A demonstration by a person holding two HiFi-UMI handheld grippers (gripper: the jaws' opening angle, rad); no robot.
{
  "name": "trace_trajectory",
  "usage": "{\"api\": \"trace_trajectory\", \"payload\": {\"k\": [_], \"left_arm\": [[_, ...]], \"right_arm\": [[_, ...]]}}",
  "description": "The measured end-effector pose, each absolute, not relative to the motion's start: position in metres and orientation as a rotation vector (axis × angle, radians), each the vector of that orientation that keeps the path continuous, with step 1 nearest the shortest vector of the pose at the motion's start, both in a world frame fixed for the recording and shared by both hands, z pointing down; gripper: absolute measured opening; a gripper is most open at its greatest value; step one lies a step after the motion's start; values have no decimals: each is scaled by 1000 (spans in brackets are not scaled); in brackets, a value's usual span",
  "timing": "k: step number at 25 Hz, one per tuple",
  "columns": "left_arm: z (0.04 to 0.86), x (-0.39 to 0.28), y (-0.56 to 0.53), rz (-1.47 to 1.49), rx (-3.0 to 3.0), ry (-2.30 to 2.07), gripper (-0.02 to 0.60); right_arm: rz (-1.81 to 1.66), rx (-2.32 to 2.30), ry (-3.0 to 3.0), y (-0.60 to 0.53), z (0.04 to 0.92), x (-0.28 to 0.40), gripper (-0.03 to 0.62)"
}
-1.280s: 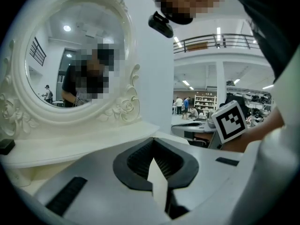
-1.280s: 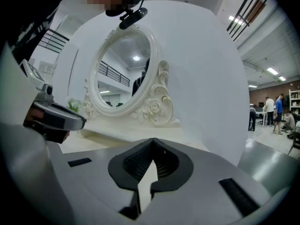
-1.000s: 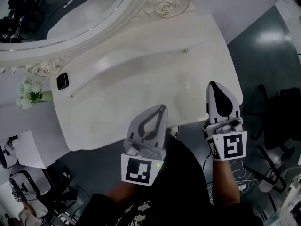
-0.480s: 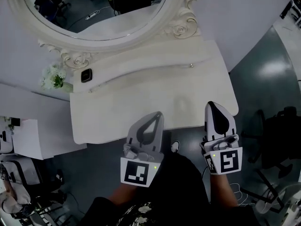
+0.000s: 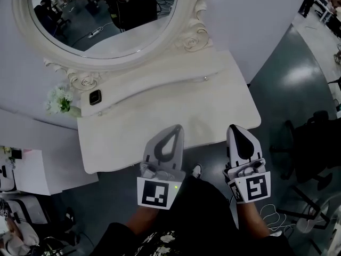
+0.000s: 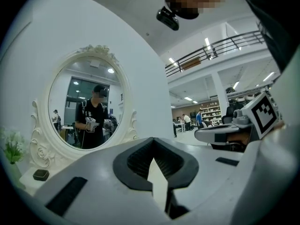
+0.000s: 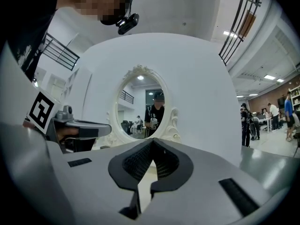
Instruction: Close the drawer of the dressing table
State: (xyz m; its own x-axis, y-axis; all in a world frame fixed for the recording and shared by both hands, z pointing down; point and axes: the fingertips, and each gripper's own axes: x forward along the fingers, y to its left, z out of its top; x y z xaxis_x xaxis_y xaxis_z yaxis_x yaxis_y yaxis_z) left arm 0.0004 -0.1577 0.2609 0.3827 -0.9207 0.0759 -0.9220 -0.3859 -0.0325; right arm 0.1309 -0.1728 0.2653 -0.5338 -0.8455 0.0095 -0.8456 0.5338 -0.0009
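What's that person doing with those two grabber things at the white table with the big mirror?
A person stands at a white dressing table with an oval carved mirror, one grey two-jaw tool in each hand. The left gripper and right gripper are both shut and empty, held by the table's front edge. No drawer sticks out in the head view, so it looks closed already.

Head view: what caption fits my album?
White left gripper and right gripper, both shut, held near the front edge of a cream dressing table with its oval carved-frame mirror.
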Motion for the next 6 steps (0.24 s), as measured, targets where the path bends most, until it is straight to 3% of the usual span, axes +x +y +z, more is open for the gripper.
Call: {"api": "trace_trajectory", "payload": {"k": [6], "left_arm": [[254, 10, -164, 126, 2661, -1672, 2]], "right_arm": [[-166, 1531, -2697, -168, 248, 123, -3]]}}
